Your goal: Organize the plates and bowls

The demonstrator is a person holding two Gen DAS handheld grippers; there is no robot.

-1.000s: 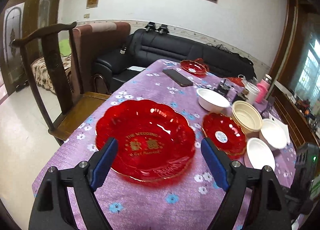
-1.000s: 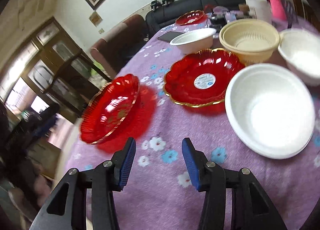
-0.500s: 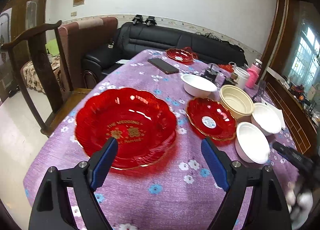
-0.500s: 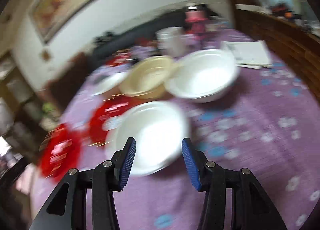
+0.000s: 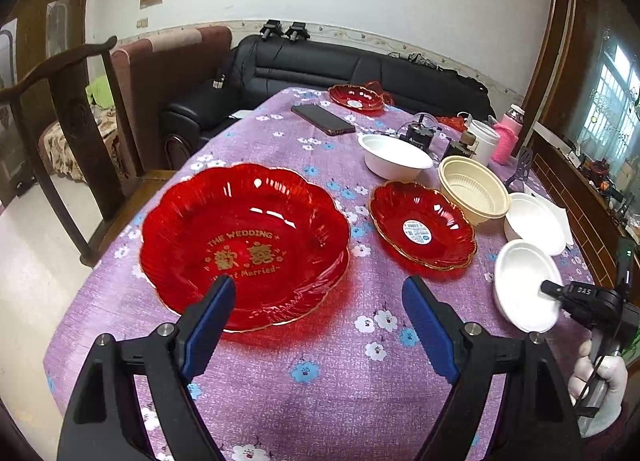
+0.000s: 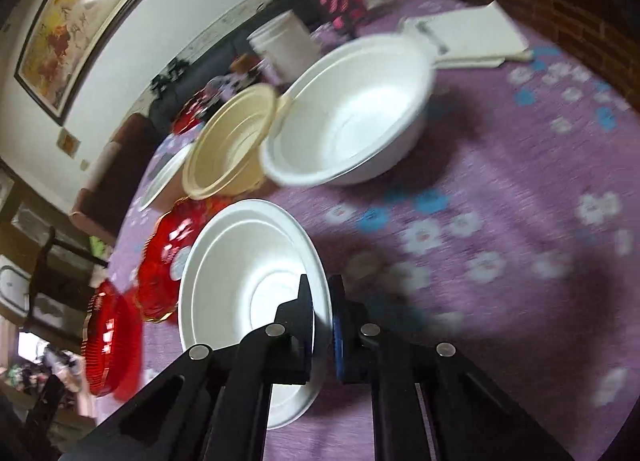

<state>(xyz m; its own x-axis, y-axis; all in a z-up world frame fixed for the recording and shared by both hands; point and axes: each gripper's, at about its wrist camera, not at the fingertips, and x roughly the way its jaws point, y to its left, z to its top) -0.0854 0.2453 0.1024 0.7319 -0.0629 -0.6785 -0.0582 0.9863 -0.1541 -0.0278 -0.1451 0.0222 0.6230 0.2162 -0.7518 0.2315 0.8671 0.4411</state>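
Note:
My right gripper [image 6: 320, 301] is shut on the rim of a small white bowl [image 6: 248, 289], which also shows in the left wrist view [image 5: 524, 281] with the right gripper [image 5: 560, 295] clamped on its near edge. My left gripper [image 5: 318, 305] is open and empty just in front of the big red wedding plate [image 5: 244, 241]. A smaller red plate [image 5: 422, 225] lies to its right. Behind stand a cream bowl [image 5: 472, 189], a second white bowl [image 5: 534, 223] and a third white bowl [image 5: 394, 157]. A further red plate [image 5: 356, 97] sits at the far end.
A phone [image 5: 322, 119], a white cup [image 5: 482, 141], a pink bottle [image 5: 506, 135] and small clutter stand on the purple tablecloth [image 5: 340, 373] at the back. A wooden chair [image 5: 76, 133] stands at the left. Papers [image 6: 468, 37] lie at the far right.
My right gripper swung right to the small white bowl and shut on its rim. My left gripper pulled back a little from the big red plate and stays open.

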